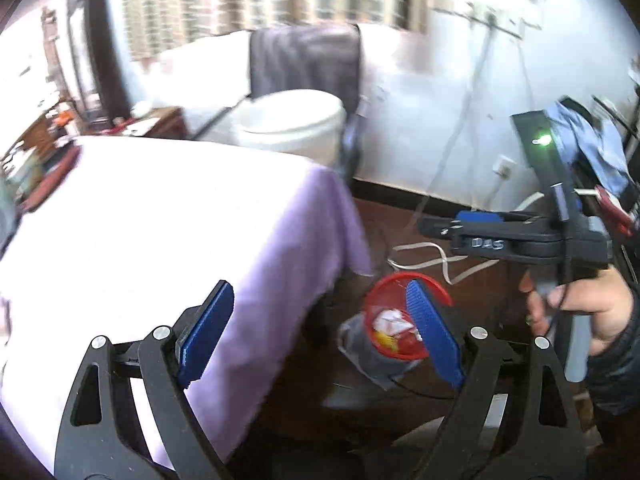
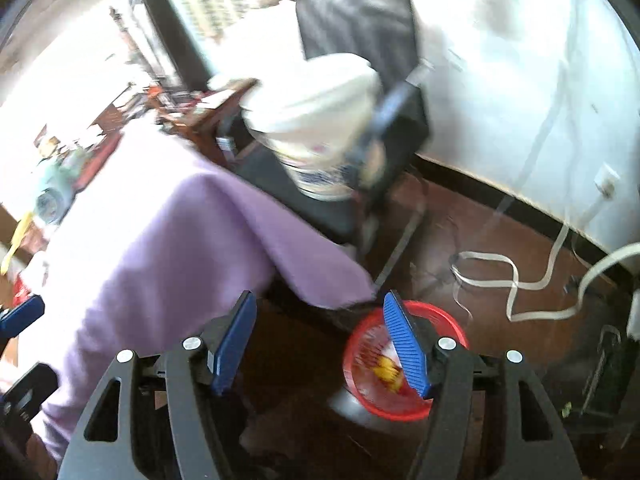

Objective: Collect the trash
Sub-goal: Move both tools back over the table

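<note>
A red trash bin [image 1: 394,322] stands on the dark floor beside the table and holds white and yellow scraps [image 1: 390,326]. It also shows in the right wrist view [image 2: 376,364], with yellow trash [image 2: 387,372] inside. My left gripper [image 1: 320,332] is open and empty, above the table's corner and the bin. My right gripper [image 2: 324,344] is open and empty, above the floor next to the bin. In the left wrist view the right gripper [image 1: 448,228] appears from the side, held in a hand at the right.
A table with a purple cloth [image 1: 160,248] fills the left, also in the right wrist view [image 2: 160,248]. A white bucket [image 2: 316,120] sits on a dark chair [image 2: 360,40] behind it. White cables [image 2: 520,280] lie on the floor by the wall. Clutter lines the far left.
</note>
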The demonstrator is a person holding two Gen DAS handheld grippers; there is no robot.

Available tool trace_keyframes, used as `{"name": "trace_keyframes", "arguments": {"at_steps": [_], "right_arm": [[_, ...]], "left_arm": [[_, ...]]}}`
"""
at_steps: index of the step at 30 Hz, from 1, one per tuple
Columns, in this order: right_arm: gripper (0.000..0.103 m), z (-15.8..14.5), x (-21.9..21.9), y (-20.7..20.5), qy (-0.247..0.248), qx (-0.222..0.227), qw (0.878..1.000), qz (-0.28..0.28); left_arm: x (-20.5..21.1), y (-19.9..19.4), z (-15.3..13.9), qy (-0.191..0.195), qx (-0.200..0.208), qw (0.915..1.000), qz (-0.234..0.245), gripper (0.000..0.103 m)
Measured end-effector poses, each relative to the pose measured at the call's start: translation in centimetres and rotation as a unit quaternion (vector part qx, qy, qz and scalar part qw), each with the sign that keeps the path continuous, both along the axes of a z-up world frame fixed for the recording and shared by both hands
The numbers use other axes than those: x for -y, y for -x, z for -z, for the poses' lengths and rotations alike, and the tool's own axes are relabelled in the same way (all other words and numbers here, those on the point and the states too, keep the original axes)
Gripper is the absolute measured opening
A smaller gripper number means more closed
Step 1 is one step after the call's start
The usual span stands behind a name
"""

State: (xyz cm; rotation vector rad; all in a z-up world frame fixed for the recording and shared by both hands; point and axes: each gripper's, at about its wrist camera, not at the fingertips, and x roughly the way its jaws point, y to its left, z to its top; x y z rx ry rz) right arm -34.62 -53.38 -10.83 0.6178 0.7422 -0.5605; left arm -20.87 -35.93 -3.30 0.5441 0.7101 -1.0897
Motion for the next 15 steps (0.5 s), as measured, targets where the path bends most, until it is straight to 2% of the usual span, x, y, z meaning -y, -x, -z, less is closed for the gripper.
{"name": "trace_keyframes", "arguments": {"at_steps": [4, 8, 12, 14, 15], "right_arm": [[0.071, -3.8, -4.2, -2.8, 0.036, 0.03, 0.998, -0.046], [0.071, -6.1, -7.9, -6.3, 0.051, 0.039, 0.993, -0.103], [0.071, -8.2, -11.2, -9.6, 0.067, 0.048, 0.986, -0.147], [0.075, -9.0, -12.9, -11.4, 0.07, 0.053, 0.981, -0.173], [0.08, -9.3, -13.7, -12.1, 0.07, 0.055, 0.979, -0.183]], "left_arm": [[-5.1, -2.5, -1.6, 0.023, 0.017, 0.9981, -0.055, 0.088], [-11.0, -5.1, -3.0, 0.045, 0.041, 0.9912, -0.118, 0.092], [-16.8, -7.9, -5.2, 0.057, 0.052, 0.9784, -0.191, 0.092], [-19.7, -9.6, -5.7, 0.062, 0.051, 0.9726, -0.218, 0.092], [-20.8, -10.5, -6.0, 0.062, 0.05, 0.9704, -0.228, 0.092]]}}
